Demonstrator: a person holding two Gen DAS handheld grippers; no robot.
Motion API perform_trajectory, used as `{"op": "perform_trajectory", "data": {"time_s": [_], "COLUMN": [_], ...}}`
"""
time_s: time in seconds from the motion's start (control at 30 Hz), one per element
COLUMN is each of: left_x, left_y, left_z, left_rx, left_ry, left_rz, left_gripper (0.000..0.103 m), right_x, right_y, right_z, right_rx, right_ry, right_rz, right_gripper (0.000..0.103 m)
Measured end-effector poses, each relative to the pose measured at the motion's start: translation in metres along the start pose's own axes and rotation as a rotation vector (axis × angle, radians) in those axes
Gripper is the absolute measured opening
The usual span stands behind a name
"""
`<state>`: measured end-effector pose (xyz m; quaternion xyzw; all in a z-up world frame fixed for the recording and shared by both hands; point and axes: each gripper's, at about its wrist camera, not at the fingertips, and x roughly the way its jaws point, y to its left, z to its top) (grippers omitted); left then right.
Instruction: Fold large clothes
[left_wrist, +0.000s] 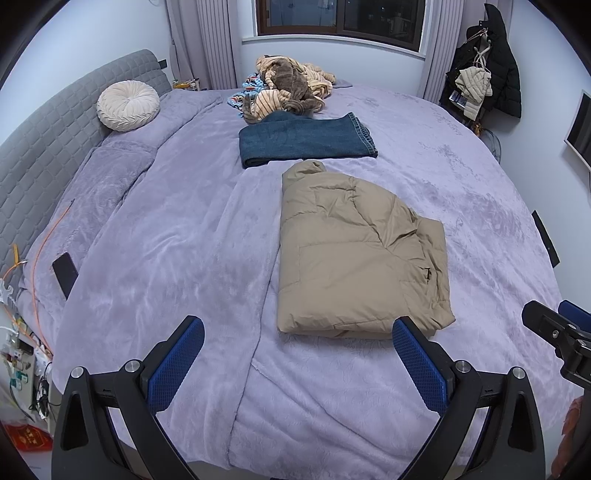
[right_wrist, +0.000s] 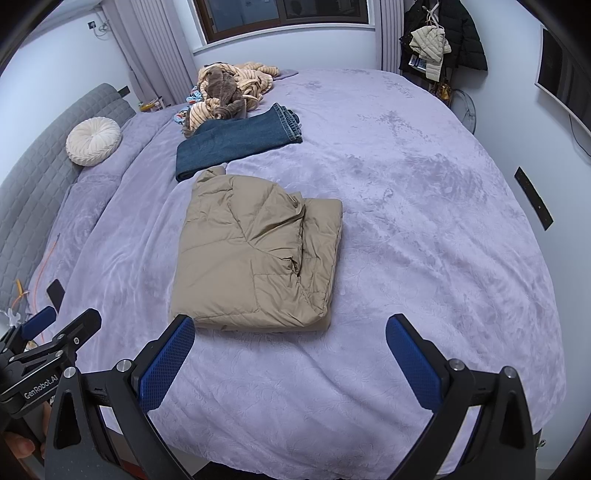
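A tan puffer jacket (left_wrist: 351, 251) (right_wrist: 255, 254) lies folded into a thick rectangle on the lilac bedspread (left_wrist: 166, 240) (right_wrist: 424, 221). My left gripper (left_wrist: 297, 332) hovers open just short of the jacket's near edge, with nothing between its blue pads (left_wrist: 177, 365). In the right wrist view my right gripper (right_wrist: 290, 328) is also open and empty, at the jacket's near right corner. Each gripper shows at the edge of the other's view: the right gripper (left_wrist: 557, 332) and the left gripper (right_wrist: 55, 332).
Folded dark jeans (left_wrist: 306, 140) (right_wrist: 240, 142) lie beyond the jacket, with a heap of striped clothes (left_wrist: 288, 88) (right_wrist: 229, 88) behind them. A round cream cushion (left_wrist: 127, 105) leans on the grey headboard. A black phone (left_wrist: 64, 273) lies at the left. Coats (left_wrist: 487, 62) hang at the far right.
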<state>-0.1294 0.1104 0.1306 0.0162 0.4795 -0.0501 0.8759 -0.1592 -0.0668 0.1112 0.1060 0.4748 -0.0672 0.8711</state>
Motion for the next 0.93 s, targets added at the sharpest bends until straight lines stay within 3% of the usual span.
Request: {"op": "perform_trajectory", "data": {"time_s": [0.93], "left_x": [-0.0037], "left_y": [-0.0013], "left_z": [0.0064], "left_rx": [0.015], "left_ry": [-0.014], "left_rz": [-0.022], "left_gripper": [0.102], "right_x": [-0.0023], "right_y": [0.0047], "right_z": [-0.0021], "right_rx": [-0.005], "right_ry": [0.001], "right_rz": [-0.001], "right_gripper": [0.103]}}
